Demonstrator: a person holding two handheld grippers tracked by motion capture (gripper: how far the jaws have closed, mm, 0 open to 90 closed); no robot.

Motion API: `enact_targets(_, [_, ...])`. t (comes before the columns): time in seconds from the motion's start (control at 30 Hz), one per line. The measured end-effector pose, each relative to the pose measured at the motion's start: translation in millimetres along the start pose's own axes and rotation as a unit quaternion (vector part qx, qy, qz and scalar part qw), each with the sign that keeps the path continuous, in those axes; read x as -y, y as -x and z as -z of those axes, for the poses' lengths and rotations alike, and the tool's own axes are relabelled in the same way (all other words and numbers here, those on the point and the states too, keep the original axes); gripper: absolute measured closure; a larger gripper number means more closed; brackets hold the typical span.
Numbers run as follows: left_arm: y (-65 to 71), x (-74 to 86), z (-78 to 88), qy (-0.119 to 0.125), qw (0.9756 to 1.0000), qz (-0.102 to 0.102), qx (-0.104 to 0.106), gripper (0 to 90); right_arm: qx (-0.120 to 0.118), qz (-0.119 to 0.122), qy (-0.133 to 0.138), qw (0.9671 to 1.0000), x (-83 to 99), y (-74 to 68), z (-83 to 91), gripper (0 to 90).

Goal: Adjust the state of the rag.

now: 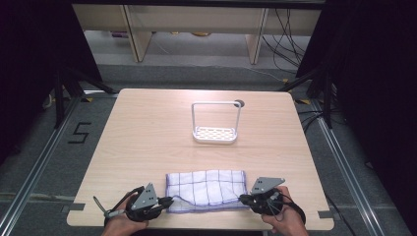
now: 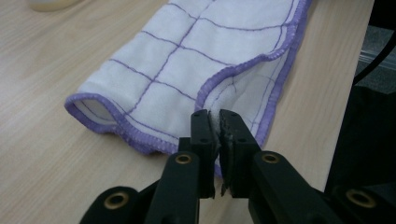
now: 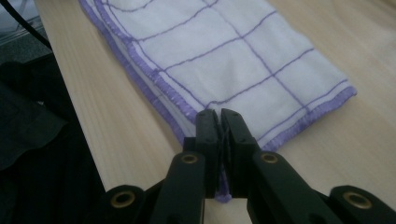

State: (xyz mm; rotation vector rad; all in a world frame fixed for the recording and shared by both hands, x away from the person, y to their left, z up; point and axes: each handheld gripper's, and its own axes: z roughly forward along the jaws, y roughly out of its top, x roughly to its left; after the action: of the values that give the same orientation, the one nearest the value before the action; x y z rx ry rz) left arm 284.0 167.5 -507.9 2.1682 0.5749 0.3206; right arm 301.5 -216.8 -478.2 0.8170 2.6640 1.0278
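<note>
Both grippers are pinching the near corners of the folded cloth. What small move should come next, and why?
Probably release: ease both sets of jaws open and draw back. The cloth already lies folded flat near the table edge, with the left gripper and right gripper each clamped on a near corner, so nothing seems left to pull.

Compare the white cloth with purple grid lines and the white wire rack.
The white cloth with purple grid lines lies flat and folded at the table's near edge; the white wire rack stands upright mid-table. The cloth is soft and pinched at both near corners by grippers; the rack is rigid and untouched. Both are white.
</note>
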Motion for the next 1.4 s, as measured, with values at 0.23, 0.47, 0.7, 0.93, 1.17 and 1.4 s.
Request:
enact_targets(0.23, [4.1, 0.9, 15.5, 0.033, 0.9985, 0.044, 0.002, 57.1, -0.001, -0.026, -0.005, 0.9997, 9.4, 3.3, -0.9, 70.6])
enact_targets(0.47, [-17.3, -18.1, 10.1, 0.064, 0.9926, 0.100, -0.027, 46.0, 0.057, -0.054, 0.037, 0.9962, -6.0, 18.7, 16.4, 57.3])
enact_targets(0.7, [-47.4, -38.3, -17.5, 0.022, 0.9936, 0.094, -0.058, 41.0, 0.093, -0.089, 0.030, 0.9912, -26.0, 41.6, -2.5, 53.1])
enact_targets(0.93, [-68.6, -35.6, -34.2, -0.005, 0.9903, 0.122, -0.068, 41.0, 0.100, -0.098, 0.008, 0.9901, -35.1, 58.3, -25.6, 53.1])
enact_targets(1.17, [-73.6, -27.4, -38.5, -0.034, 0.9905, 0.117, -0.063, 41.1, 0.101, -0.114, 0.006, 0.9883, -34.4, 66.7, -40.7, 52.4])
enact_targets(1.4, [-74.0, -22.3, -42.7, -0.052, 0.9917, 0.102, -0.059, 47.6, 0.102, -0.111, -0.019, 0.9884, -32.4, 63.5, -48.3, 53.2])
